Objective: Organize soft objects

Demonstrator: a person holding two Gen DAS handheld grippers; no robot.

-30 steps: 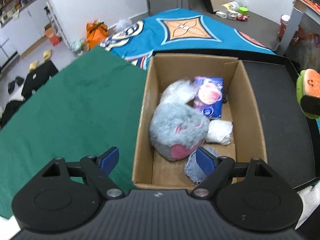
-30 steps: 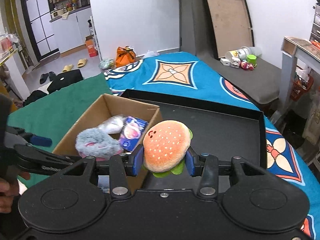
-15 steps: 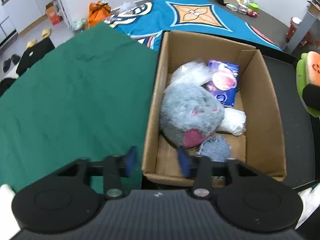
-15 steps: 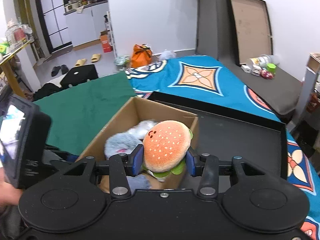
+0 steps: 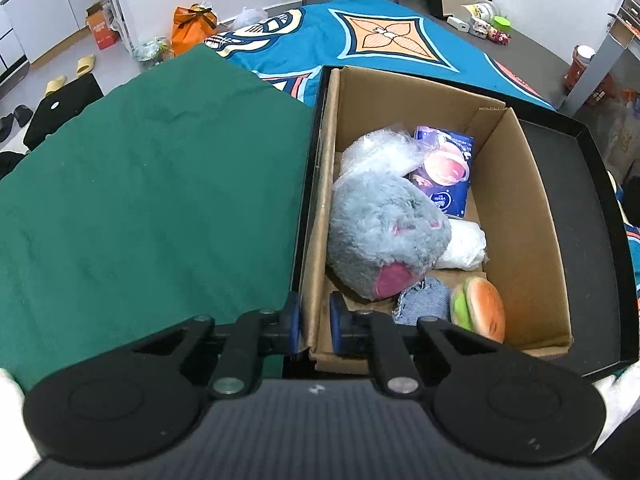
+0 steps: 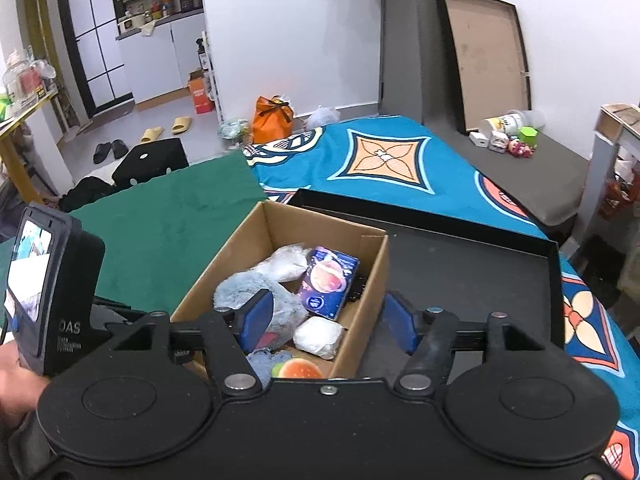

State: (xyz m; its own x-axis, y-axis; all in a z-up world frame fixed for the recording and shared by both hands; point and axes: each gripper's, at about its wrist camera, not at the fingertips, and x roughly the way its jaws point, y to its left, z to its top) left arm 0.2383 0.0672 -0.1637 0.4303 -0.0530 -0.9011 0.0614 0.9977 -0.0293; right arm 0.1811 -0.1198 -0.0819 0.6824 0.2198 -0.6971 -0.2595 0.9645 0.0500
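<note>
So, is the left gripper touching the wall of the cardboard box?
Touching. In the left wrist view the left gripper has its blue pads on both faces of the cardboard box wall, jaws closing on it.

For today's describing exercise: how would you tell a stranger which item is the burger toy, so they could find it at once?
Start at the black tray and the open cardboard box standing in it. Look in the box's near right corner, beside the scrap of blue denim. The burger toy is the only orange thing there, a plush bun with a green lettuce edge.
</note>
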